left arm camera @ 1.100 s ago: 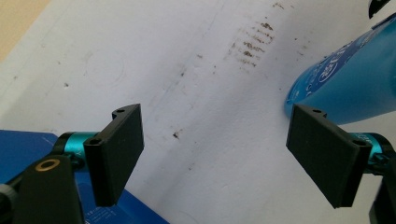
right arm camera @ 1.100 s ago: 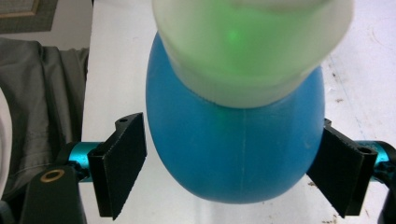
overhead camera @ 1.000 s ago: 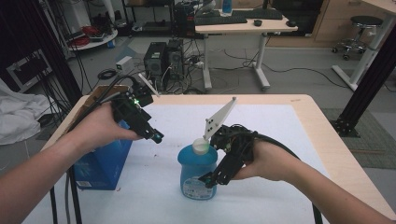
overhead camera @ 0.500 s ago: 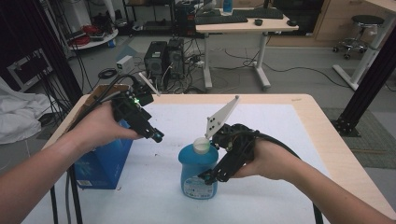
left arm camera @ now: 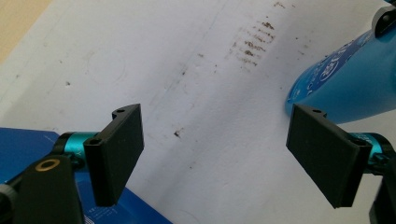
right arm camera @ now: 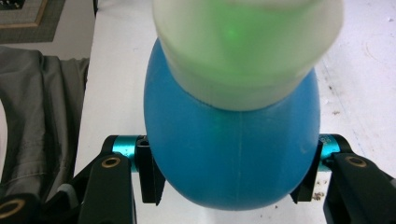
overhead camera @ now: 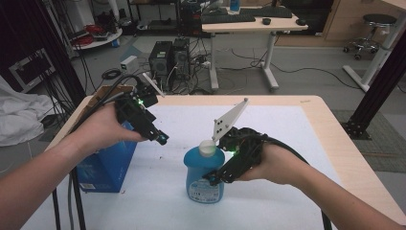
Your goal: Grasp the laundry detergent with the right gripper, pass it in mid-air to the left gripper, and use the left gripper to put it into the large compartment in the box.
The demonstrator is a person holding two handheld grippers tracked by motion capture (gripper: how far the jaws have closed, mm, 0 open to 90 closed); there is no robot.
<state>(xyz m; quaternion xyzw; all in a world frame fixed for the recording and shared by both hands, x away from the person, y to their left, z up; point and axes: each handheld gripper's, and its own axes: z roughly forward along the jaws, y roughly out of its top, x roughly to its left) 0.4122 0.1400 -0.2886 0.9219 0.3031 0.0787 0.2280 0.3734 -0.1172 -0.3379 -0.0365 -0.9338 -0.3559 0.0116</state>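
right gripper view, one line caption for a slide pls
Right claw clamped on the sides of a blue bottle with a white cap, its jaws having just closed on it.

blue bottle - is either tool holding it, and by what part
The right tool grips the blue bottle across its round body, below the white cap. The left tool is open, holding nothing.

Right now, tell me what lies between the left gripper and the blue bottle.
Nothing: in the high view, bare white table cover separates the left gripper from the blue bottle.
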